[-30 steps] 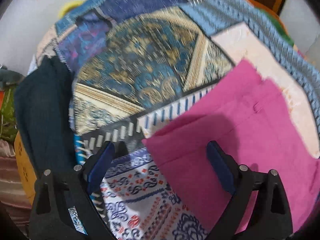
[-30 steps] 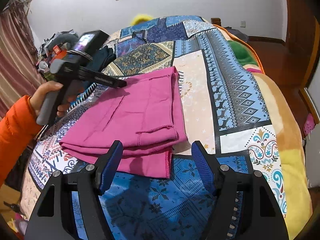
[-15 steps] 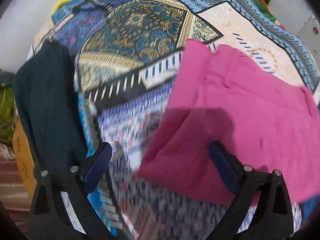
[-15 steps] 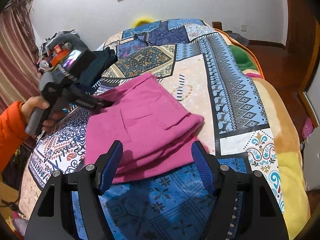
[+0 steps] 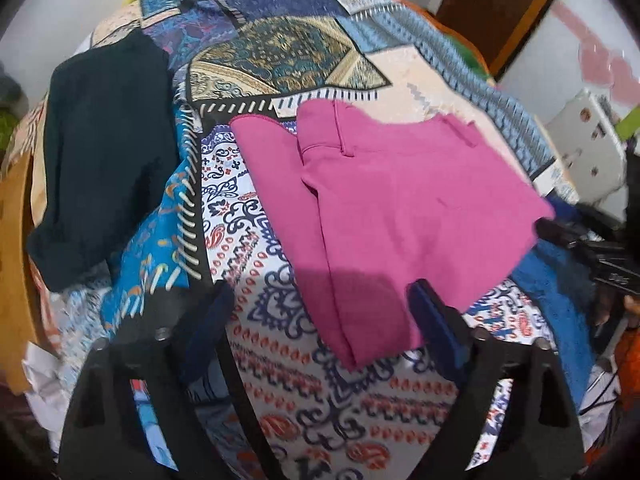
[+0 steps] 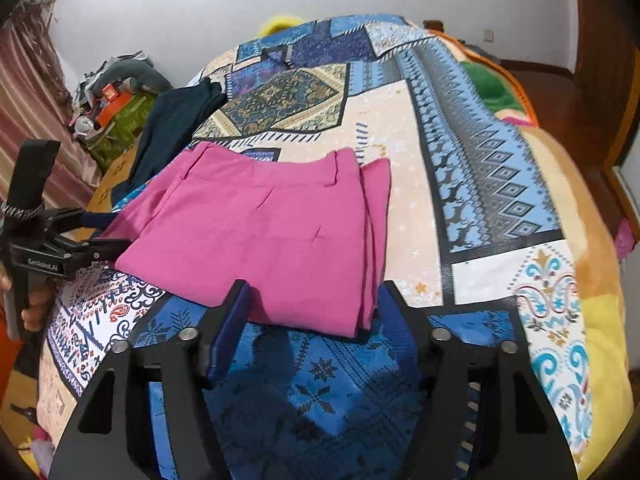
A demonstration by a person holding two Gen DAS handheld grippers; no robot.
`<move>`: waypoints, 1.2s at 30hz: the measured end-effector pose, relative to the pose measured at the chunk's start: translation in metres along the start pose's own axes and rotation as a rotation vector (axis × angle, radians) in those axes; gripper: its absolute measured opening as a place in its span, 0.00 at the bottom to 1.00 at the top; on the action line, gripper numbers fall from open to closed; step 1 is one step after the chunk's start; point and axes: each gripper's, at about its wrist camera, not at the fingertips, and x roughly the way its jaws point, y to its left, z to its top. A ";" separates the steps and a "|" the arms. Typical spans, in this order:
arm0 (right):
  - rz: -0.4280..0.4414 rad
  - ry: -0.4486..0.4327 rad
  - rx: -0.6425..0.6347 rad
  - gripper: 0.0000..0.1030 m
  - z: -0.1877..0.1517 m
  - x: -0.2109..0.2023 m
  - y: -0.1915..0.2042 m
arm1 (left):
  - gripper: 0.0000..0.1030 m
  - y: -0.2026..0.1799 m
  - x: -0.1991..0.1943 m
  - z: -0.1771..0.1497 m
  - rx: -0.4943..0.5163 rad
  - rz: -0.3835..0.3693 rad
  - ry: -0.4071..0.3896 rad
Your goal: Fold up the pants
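Observation:
The pink pants (image 5: 392, 204) lie folded into a flat stack on the patterned bedspread (image 5: 280, 52); they also show in the right wrist view (image 6: 272, 232). My left gripper (image 5: 320, 320) is open and empty, just short of the stack's near corner. Seen from the right wrist view, the left gripper (image 6: 106, 240) sits at the stack's left edge. My right gripper (image 6: 312, 312) is open, its blue pads either side of the stack's near edge, holding nothing.
A dark garment (image 5: 108, 152) lies on the bed to the left, also visible in the right wrist view (image 6: 176, 120). Cluttered boxes and bags (image 6: 116, 108) stand beside the bed at the left. The bed's right edge drops to a wooden floor (image 6: 592, 92).
The pink stack has turned and settled flat, now squarer to the right gripper. The left gripper has drawn back to the stack's edge. Both stay open.

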 end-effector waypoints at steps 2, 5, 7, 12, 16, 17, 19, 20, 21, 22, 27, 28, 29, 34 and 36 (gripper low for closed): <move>0.019 0.017 0.023 0.52 0.001 0.003 -0.004 | 0.69 0.003 -0.006 -0.003 -0.021 -0.017 -0.029; 0.037 0.027 0.023 0.41 0.001 0.003 -0.007 | 0.49 0.004 -0.010 -0.005 -0.043 -0.035 -0.055; 0.039 0.034 0.011 0.37 -0.001 0.003 -0.008 | 0.44 0.005 -0.011 -0.006 -0.062 -0.046 -0.064; 0.003 0.028 -0.062 0.32 -0.010 0.004 -0.001 | 0.18 0.012 -0.017 -0.020 -0.141 -0.009 -0.079; -0.005 0.041 -0.083 0.30 -0.010 0.005 0.000 | 0.18 0.016 -0.020 -0.029 -0.152 0.009 -0.088; -0.005 0.044 -0.082 0.30 -0.009 0.006 0.000 | 0.18 0.015 -0.021 -0.029 -0.144 0.017 -0.087; -0.007 0.051 -0.076 0.31 -0.007 0.005 0.000 | 0.18 0.013 -0.022 -0.028 -0.124 0.024 -0.081; -0.007 0.055 -0.071 0.31 -0.006 0.005 -0.001 | 0.18 0.014 -0.023 -0.026 -0.124 0.018 -0.080; -0.006 0.062 -0.067 0.32 -0.005 0.005 -0.001 | 0.18 0.016 -0.024 -0.024 -0.130 0.006 -0.077; -0.003 0.069 -0.063 0.34 -0.002 0.003 -0.001 | 0.18 0.018 -0.026 -0.023 -0.133 0.000 -0.075; -0.018 0.063 -0.068 0.34 0.008 -0.007 -0.002 | 0.28 0.025 -0.042 -0.011 -0.129 0.015 -0.112; -0.024 0.050 -0.078 0.35 0.011 -0.010 -0.001 | 0.36 0.027 -0.047 -0.006 -0.129 0.018 -0.128; -0.031 0.040 -0.085 0.36 0.014 -0.012 0.000 | 0.40 0.027 -0.050 -0.002 -0.127 0.022 -0.138; -0.053 0.002 -0.099 0.39 0.035 -0.010 0.001 | 0.56 0.022 -0.056 0.025 -0.075 0.046 -0.179; -0.064 -0.004 -0.103 0.40 0.042 -0.003 0.000 | 0.58 0.019 -0.051 0.034 -0.062 0.052 -0.179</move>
